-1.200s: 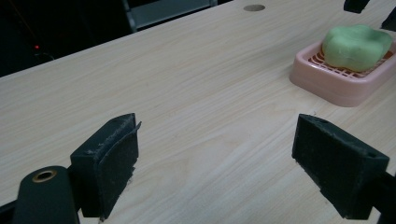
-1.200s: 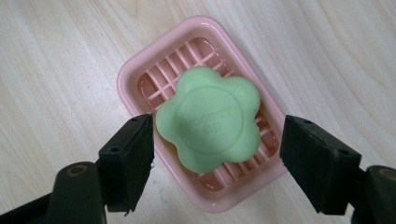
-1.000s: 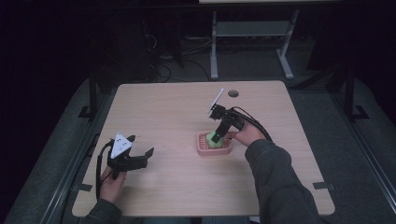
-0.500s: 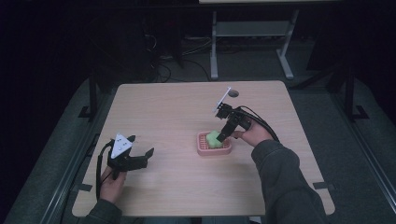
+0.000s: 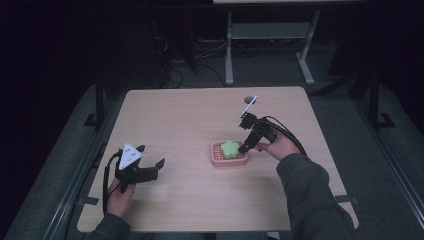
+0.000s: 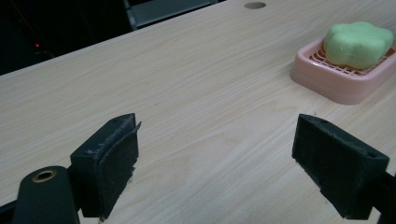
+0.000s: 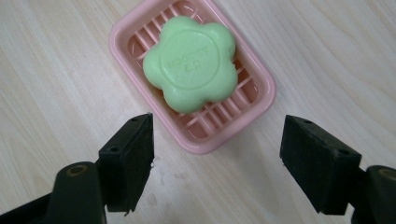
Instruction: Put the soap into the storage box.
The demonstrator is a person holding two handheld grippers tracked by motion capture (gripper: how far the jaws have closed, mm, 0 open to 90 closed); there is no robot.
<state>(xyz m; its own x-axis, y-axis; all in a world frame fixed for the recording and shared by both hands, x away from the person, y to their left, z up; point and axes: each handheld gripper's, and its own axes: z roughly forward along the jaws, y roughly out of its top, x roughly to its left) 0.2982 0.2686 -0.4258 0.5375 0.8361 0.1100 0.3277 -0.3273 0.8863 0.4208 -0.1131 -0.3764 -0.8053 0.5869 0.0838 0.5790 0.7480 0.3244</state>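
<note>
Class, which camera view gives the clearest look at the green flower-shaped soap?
The right gripper view: it looks straight down on the green soap, showing all its petals and stamped lettering as it lies in the pink dish. The left gripper view shows the soap from the side near the frame's edge. The high view shows it small, beside the right hand-held gripper.

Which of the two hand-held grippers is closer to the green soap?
The right hand-held gripper, open beside the pink soap dish holding the green soap. The left hand-held gripper sits far off, near the table's front-left.

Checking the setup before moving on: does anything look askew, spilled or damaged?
Nothing stands out. The green soap lies flat in the pink dish, intact, and the table shows no spill.
</note>
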